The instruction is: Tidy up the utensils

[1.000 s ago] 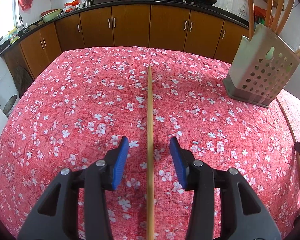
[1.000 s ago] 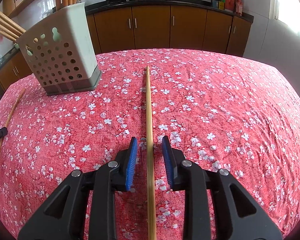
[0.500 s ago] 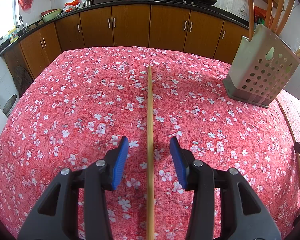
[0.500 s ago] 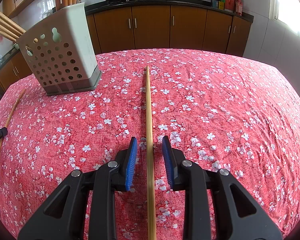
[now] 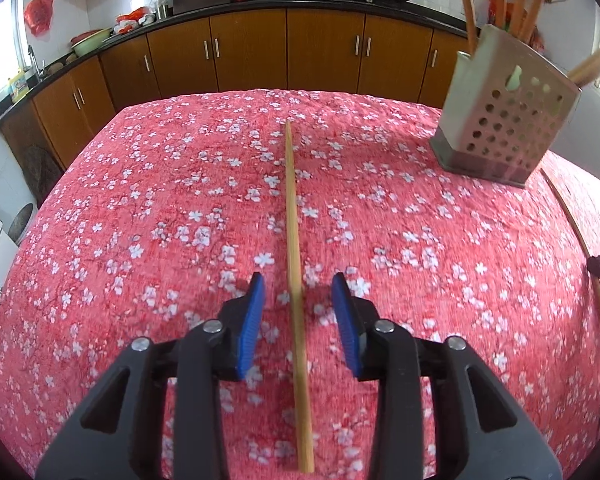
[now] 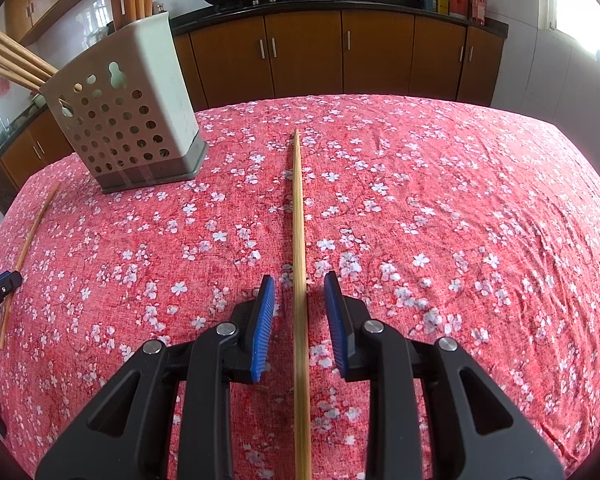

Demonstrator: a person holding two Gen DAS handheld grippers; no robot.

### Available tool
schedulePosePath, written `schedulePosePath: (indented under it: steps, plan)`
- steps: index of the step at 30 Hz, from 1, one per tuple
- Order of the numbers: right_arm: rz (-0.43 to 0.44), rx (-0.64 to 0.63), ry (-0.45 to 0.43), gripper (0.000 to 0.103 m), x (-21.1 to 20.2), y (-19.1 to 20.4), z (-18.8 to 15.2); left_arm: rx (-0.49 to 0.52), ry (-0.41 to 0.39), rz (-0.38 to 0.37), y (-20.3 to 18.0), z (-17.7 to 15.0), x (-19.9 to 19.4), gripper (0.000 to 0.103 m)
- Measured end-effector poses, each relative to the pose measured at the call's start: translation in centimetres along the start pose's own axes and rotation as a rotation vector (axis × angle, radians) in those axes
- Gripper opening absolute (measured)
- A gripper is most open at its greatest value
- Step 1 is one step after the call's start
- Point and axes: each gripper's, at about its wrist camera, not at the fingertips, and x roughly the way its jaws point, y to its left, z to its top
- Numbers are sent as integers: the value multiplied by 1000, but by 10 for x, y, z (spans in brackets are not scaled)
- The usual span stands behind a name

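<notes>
Two wrist views over a worktop (image 5: 140,216) covered by a red cloth printed with white blossoms.

Left view: the left gripper (image 5: 299,292) has its blue pads apart, and the jaws have just been closing in. A bamboo chopstick (image 5: 294,216) lies on the cloth between them, running straight ahead from the gripper; neither pad touches it. Its near end shows at the bottom of the view, between the black gripper arms. Ahead and to the right stands a pale perforated utensil holder (image 5: 508,120) with chopsticks sticking out of it; their tops are cut off by the frame. This view is slightly blurred.

Right view: the right gripper (image 6: 299,292) also has its pads apart, with a second chopstick (image 6: 298,208) lying between them and a gap on each side. Its near end runs out of the frame. The utensil holder (image 6: 128,116) stands ahead and to the left. At the far left edge, the tip of the left gripper (image 6: 0,286) shows beside the first chopstick (image 6: 28,240); small white lettering on it is too small and cut off to read.

Bottles and packets on the kitchen counter behind carry labels, all too small to read.
</notes>
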Motion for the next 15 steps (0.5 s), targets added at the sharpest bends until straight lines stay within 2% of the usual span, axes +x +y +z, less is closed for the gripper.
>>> schedulePosePath:
  steps: [1, 2, 3, 9, 15]
  plan:
    - [-5, 1, 0, 14, 0, 0, 0, 3, -1, 0, -1, -1, -1, 26]
    - [-1, 2, 1, 9, -1, 0, -1, 7, -2, -3, -3, -1, -2, 16]
    - [0, 1, 1, 8, -1, 0, -1, 11, -2, -5, -5, -2, -3, 9]
    - [-12, -12, 1, 8, -5, 2, -4, -2, -2, -21, -4, -6, -6, 9]
    - [-14, -13, 2, 8, -7, 4, -8, 14, -1, 7, -5, -11, -12, 9]
